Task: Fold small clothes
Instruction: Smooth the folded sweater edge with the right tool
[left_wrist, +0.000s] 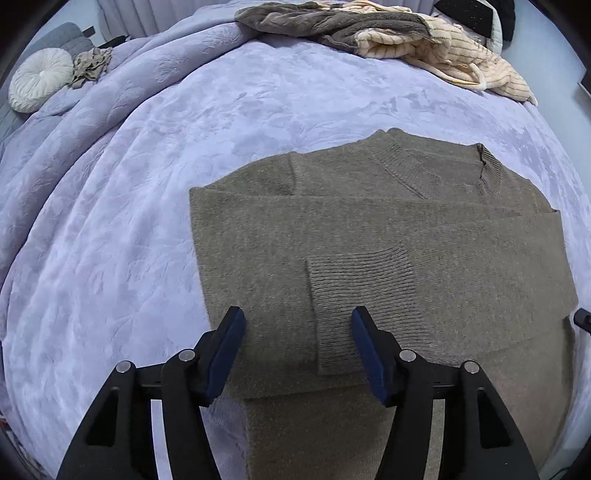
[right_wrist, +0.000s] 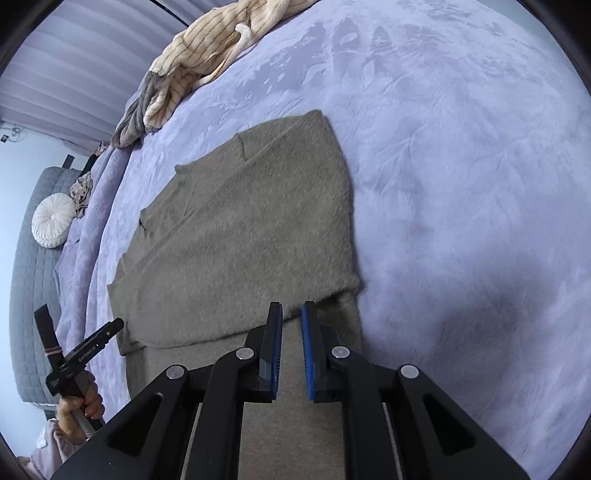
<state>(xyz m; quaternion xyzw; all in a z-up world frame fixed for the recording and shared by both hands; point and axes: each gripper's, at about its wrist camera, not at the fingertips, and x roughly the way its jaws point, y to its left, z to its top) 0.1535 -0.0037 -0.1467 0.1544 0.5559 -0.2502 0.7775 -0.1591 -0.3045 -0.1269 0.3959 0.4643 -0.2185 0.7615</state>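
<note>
Olive-grey knitted sweater (left_wrist: 369, 236), sleeves folded in, on lavender bed (left_wrist: 147, 184). Left tongs (left_wrist: 297, 321) wide, empty; right tongs (right_wrist: 291, 314) barely parted, empty. Next: grip hem, fold upward.

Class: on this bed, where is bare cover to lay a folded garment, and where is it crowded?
Free: bedspread left of the sweater and right of it in the right view. Crowded: far edge, clothes pile, and cushion.

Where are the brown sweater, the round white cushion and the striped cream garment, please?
brown sweater (left_wrist: 369, 236): left wrist view, on the folded-over sleeve across its body.
round white cushion (left_wrist: 40, 79): left wrist view, near its centre button.
striped cream garment (right_wrist: 195, 48): right wrist view, on its striped middle.
</note>
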